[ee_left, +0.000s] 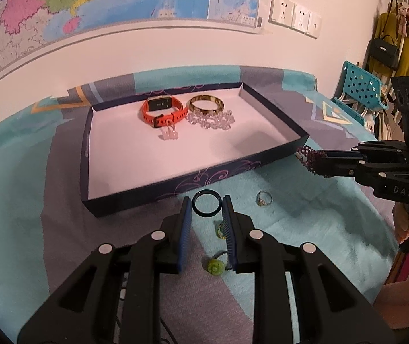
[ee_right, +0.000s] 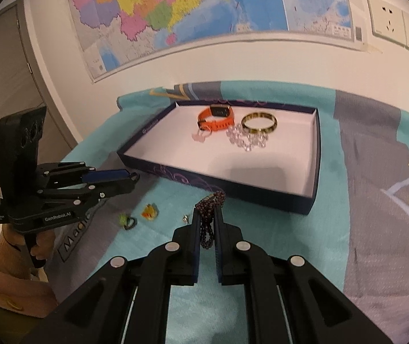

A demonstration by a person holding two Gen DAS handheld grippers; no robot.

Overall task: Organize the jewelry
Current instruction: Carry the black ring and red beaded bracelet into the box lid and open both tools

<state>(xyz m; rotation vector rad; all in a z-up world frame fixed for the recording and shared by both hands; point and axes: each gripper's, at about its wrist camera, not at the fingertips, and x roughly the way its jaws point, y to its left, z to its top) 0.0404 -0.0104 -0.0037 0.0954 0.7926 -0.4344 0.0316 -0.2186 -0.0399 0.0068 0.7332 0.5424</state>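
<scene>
My left claw (ee_left: 206,200) pinches a dark ring (ee_left: 206,203) by its sides, and that ring hides part of the blanket behind it. Between those fingers a yellowish trinket (ee_left: 221,230) is half covered by the right pad; what it is I cannot make out. A green flower ring (ee_left: 215,266) lies below it, and a small silver ring (ee_left: 264,198) sits off to the right. My right claw (ee_right: 208,215) is clamped on a dark beaded bracelet (ee_right: 208,223), which dangles over the teal blanket (ee_right: 262,229), just short of the tray (ee_right: 313,200). Only the right view shows the door; only the left shows the hanging bags. In the tray lie an orange watch (ee_left: 163,109), a gold bangle (ee_left: 206,103) and clear beads (ee_left: 211,119).
</scene>
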